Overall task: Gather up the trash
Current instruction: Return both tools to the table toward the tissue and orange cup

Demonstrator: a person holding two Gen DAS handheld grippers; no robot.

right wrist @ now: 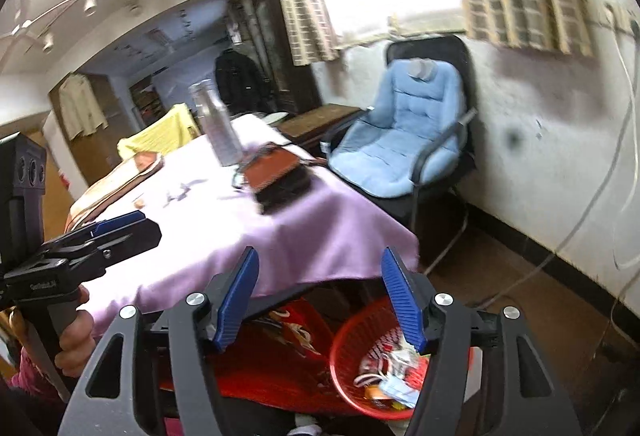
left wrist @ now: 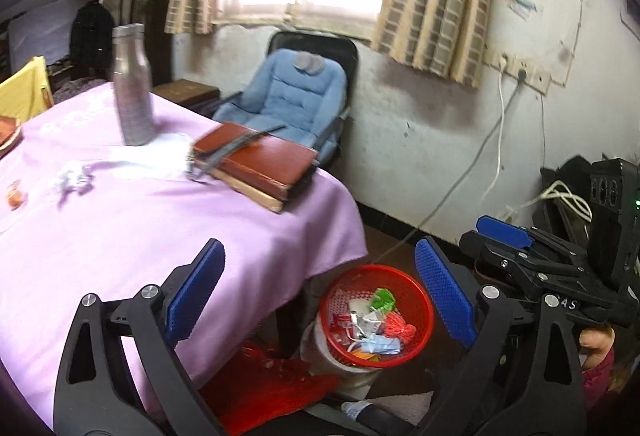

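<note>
A red mesh bin (left wrist: 376,312) stands on the floor beside the table corner and holds several scraps of trash (left wrist: 372,320); it also shows in the right wrist view (right wrist: 360,356). My left gripper (left wrist: 320,292) is open and empty, hovering above the table edge and the bin. My right gripper (right wrist: 320,300) is open and empty above the bin; it shows at the right of the left wrist view (left wrist: 508,236). A crumpled white wrapper (left wrist: 70,178) and a small orange scrap (left wrist: 15,194) lie on the purple tablecloth (left wrist: 140,228).
A metal bottle (left wrist: 132,84) and a stack of brown books (left wrist: 256,164) sit on the table. A blue cushioned chair (left wrist: 292,92) stands by the wall. Cables (left wrist: 496,156) hang at the right. A red cloth (left wrist: 264,384) lies under the table.
</note>
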